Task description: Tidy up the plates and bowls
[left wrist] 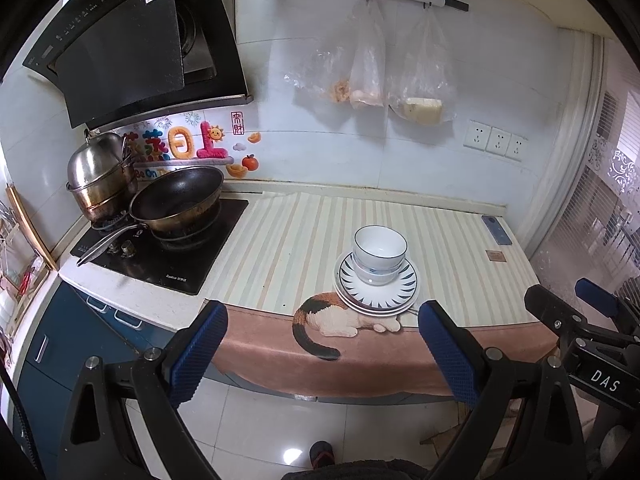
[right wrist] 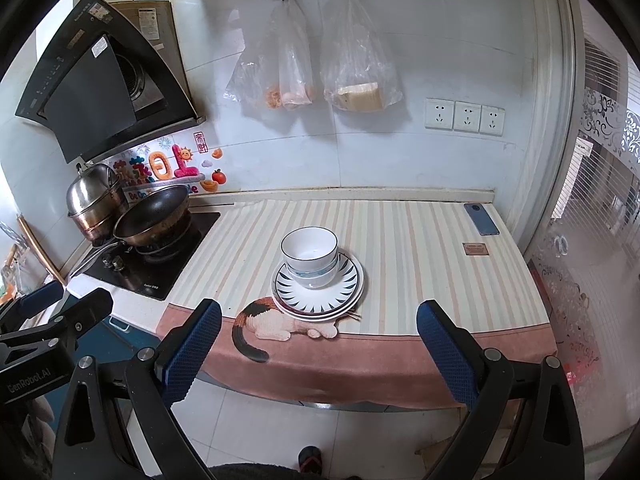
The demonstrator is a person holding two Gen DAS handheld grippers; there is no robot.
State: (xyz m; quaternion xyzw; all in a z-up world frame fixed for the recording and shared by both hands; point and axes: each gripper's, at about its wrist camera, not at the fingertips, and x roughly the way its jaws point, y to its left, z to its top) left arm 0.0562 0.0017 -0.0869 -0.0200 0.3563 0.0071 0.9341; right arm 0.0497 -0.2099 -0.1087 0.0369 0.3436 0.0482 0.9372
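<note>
Stacked white bowls [left wrist: 379,251] [right wrist: 310,255] with dark rims stand on a stack of white plates [left wrist: 394,294] [right wrist: 344,288] with dark ray patterns, near the front edge of the striped counter mat. My left gripper [left wrist: 322,354] hangs open in front of the counter, below the stack, holding nothing. My right gripper [right wrist: 318,350] is also open and empty, back from the counter edge, with the stack ahead between its fingers. The right gripper's body shows at the right of the left wrist view, and the left gripper's body at the left of the right wrist view.
A black wok [left wrist: 178,200] [right wrist: 154,212] and a steel steamer pot [left wrist: 100,176] [right wrist: 94,200] sit on the stove at the left. A phone [left wrist: 496,230] [right wrist: 481,219] lies at the counter's far right. Plastic bags [left wrist: 420,72] [right wrist: 356,68] hang on the wall. A foot [right wrist: 310,458] shows on the floor.
</note>
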